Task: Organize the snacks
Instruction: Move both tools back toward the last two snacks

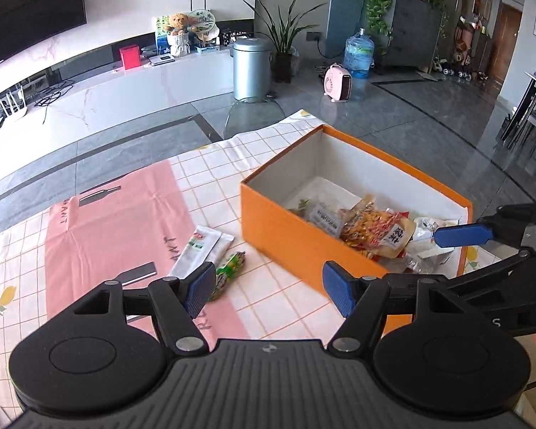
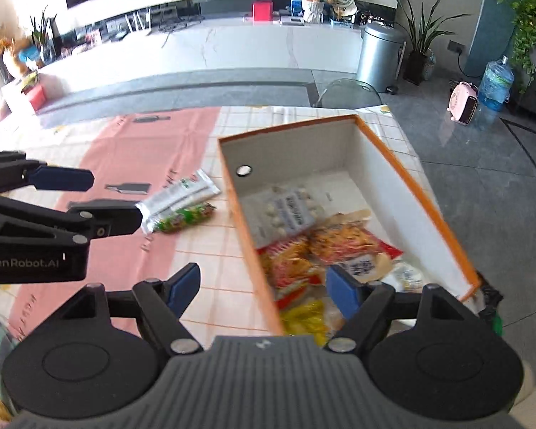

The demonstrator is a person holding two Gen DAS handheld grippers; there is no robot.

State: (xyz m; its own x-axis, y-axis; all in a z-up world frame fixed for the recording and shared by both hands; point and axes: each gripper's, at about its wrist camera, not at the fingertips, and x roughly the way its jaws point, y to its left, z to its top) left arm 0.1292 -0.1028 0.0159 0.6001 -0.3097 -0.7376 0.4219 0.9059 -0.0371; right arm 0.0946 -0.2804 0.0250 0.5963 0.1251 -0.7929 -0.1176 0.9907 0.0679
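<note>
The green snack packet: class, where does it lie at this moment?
The green snack packet lies on the tablecloth, outside the orange box on its left, touching the white packets.

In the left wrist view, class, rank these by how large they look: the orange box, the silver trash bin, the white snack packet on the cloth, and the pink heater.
Largest to smallest, as they look:
1. orange box
2. silver trash bin
3. white snack packet
4. pink heater

The bin and heater stand much farther away, so their true sizes are unsure.

wrist views, both facing orange box (image 1: 286,236)
</note>
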